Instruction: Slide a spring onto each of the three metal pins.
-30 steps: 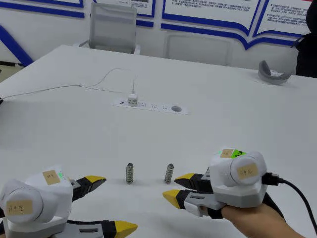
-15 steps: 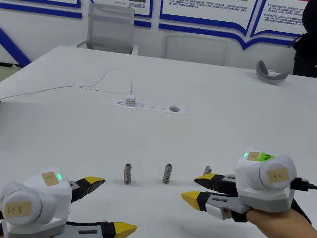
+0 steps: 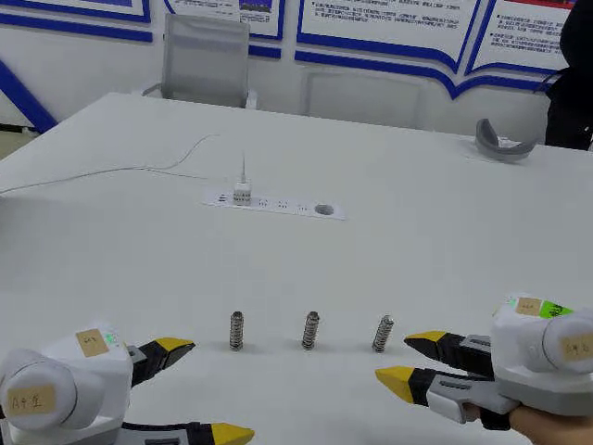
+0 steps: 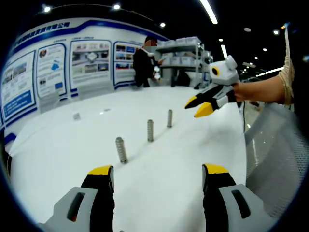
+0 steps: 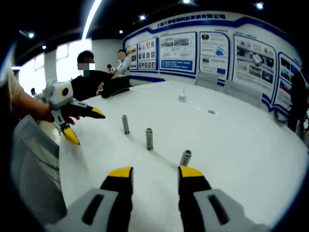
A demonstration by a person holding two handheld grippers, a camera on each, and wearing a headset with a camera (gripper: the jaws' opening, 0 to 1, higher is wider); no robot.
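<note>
Three coil springs stand upright on pins in a row on the white table (image 3: 389, 241): a left spring (image 3: 236, 330), a middle spring (image 3: 310, 330) and a right spring (image 3: 383, 333). My right gripper (image 3: 409, 358) is open and empty, just to the right of the right spring and apart from it. In the right gripper view that spring (image 5: 185, 157) stands just beyond my right gripper (image 5: 155, 172). My left gripper (image 3: 204, 389) is open and empty at the near left. The left gripper view has the row of springs (image 4: 150, 130) ahead of my left gripper (image 4: 158, 170).
A power strip with a white plug (image 3: 243, 193) and its cable lies mid-table. A grey chair (image 3: 206, 46) stands behind the far edge. A grey curved object (image 3: 500, 139) rests at the far right. People stand by the wall boards (image 4: 145, 63).
My right gripper has drawn back to the right, uncovering the right spring standing on its pin. The left gripper has stayed about where it was.
</note>
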